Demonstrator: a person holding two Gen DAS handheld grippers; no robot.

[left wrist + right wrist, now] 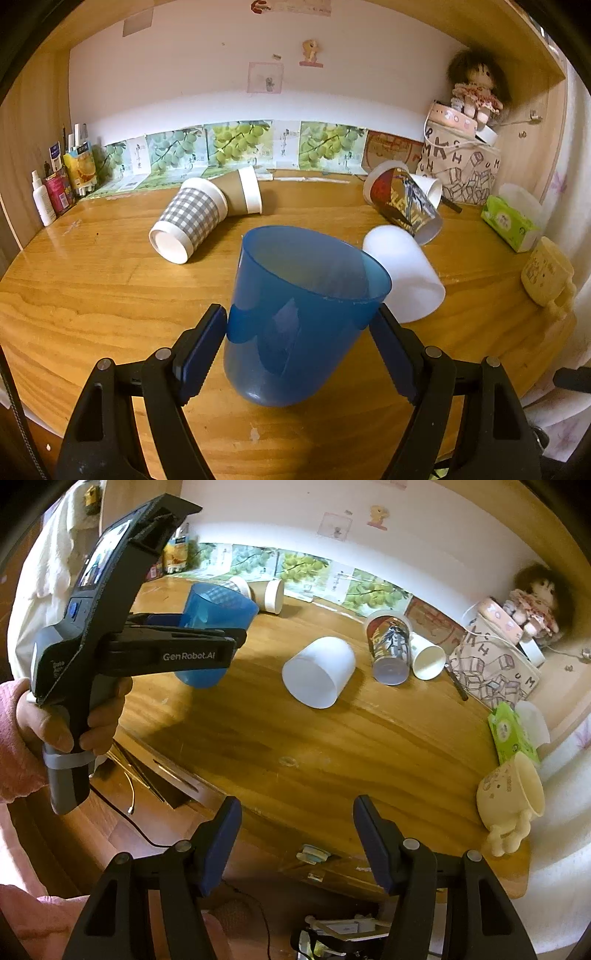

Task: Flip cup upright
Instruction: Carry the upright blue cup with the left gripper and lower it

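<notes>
One blue cup sat pinched between left gripper fingers at lower centre of left wrist view, mouth tilted up and away, base low over wooden desk. Right gripper hung spread, holding nothing, at bottom of right wrist view. Six more cups lay on sides: checked cup, brown cup, white cup, printed cup, small white cup, cream mug.
</notes>
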